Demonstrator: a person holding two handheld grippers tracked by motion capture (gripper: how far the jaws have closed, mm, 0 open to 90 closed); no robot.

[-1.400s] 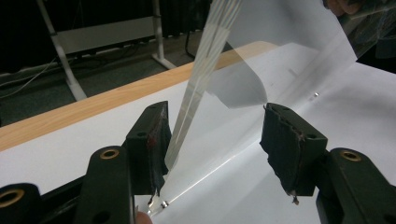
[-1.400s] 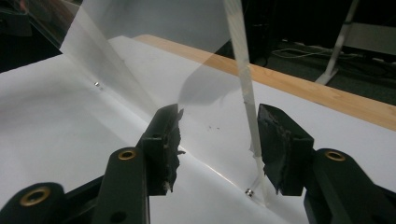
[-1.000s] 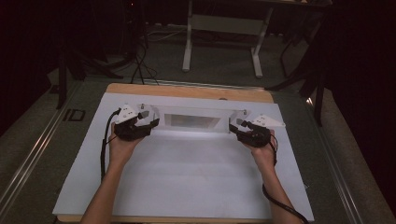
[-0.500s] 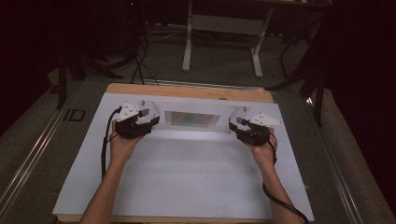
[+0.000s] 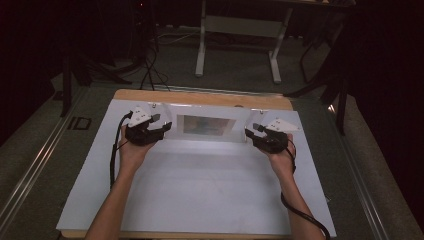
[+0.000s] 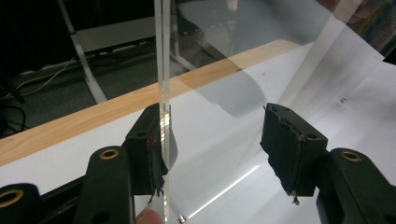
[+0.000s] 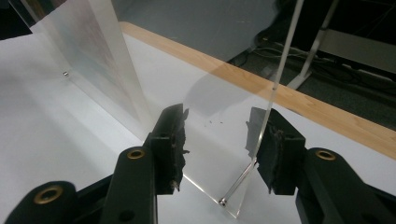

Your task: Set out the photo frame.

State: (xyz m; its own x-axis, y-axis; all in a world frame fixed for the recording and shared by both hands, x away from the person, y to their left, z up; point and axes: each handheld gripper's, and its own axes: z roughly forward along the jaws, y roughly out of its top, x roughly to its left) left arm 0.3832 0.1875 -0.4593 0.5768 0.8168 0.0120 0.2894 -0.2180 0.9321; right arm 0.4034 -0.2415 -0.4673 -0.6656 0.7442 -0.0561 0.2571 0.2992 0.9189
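Note:
A clear acrylic panel stands on edge across the far part of the white table top, with a picture at its middle. My left gripper is at the panel's left end and my right gripper is at its right end. In the left gripper view the jaws of the left gripper stand wide apart, and the panel's edge runs up against the left pad. In the right gripper view the right gripper is also open, with the panel's edge by its right pad.
A wooden strip borders the table's far side. Beyond it, on the dark floor, stand a desk frame's legs and some cables. Small screws sit at the panel's base. A cable trails from the right gripper along the forearm.
The panel's top edge has risen, so it stands taller and the picture shows more plainly. Both hands have stayed at its two ends.

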